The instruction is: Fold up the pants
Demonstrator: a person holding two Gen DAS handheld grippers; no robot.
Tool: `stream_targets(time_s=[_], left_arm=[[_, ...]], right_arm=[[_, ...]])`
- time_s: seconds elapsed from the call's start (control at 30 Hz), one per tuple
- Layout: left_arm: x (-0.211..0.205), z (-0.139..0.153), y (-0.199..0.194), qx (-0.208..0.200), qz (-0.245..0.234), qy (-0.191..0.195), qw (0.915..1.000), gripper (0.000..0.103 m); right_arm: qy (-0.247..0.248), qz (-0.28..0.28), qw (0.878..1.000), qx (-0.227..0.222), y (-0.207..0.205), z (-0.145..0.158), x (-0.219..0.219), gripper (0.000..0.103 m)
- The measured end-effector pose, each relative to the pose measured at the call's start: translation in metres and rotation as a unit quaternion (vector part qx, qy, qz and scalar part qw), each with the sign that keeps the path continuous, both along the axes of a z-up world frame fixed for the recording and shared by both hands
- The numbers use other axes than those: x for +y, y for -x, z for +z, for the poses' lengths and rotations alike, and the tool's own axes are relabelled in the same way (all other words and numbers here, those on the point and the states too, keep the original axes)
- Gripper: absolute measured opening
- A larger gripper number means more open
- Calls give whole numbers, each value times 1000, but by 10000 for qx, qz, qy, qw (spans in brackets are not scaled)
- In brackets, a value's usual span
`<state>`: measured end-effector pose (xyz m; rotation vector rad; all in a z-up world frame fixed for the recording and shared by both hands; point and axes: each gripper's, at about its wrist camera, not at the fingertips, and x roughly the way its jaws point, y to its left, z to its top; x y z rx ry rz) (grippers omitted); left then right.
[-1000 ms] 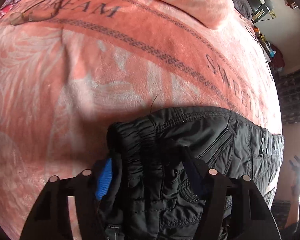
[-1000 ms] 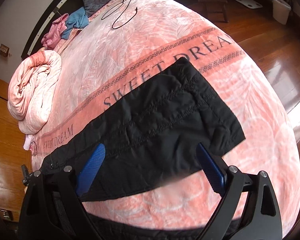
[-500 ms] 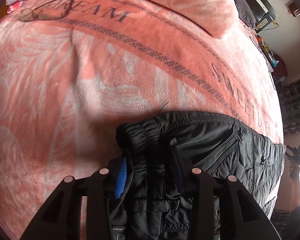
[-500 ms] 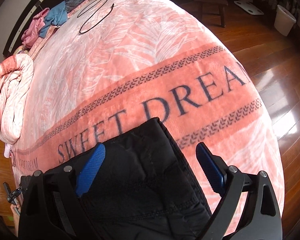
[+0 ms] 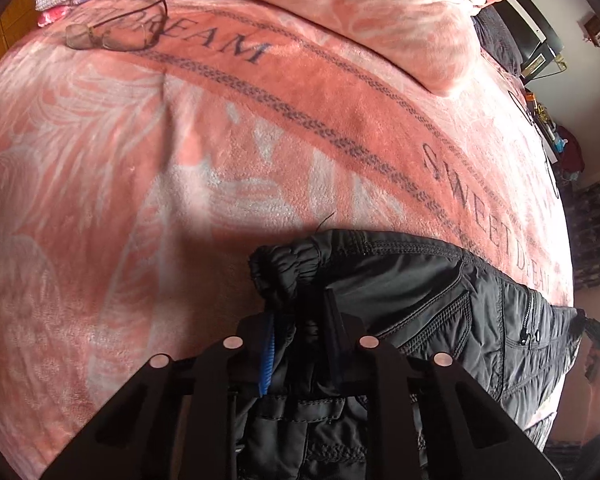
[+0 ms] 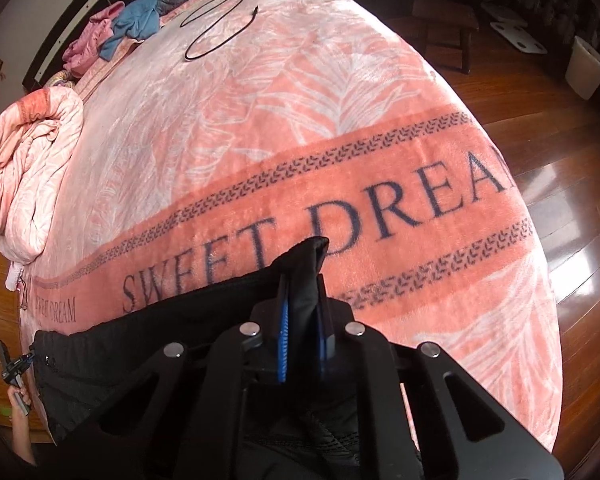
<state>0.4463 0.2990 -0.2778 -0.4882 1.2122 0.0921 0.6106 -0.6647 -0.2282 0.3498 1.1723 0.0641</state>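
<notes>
Both claws have narrowed onto the black pants (image 5: 440, 292) lying on the pink bed blanket (image 5: 180, 160): the left claw (image 5: 300, 336) is closing around the gathered waistband, while the right claw (image 6: 302, 320) is clenched on a leg hem corner.

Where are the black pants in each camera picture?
Left wrist view: black pants fill the bottom middle and right, waistband between the closing left gripper.
Right wrist view: black pants at the bottom left, corner pinched by the right gripper.
Shared landmark: the SWEET DREAM blanket.
</notes>
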Motion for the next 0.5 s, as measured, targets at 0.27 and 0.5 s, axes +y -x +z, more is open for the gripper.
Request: stream_targets(time_s=[0.27, 0.5], left_arm=[[6, 44, 22, -403, 30, -21, 9992, 6], [-1, 90, 41, -802, -79, 75, 9967, 6]], right_arm=[[-47, -160, 9981, -593, 52, 77, 1, 7], [-121, -272, 9938, -1069, 119, 137, 4, 6]])
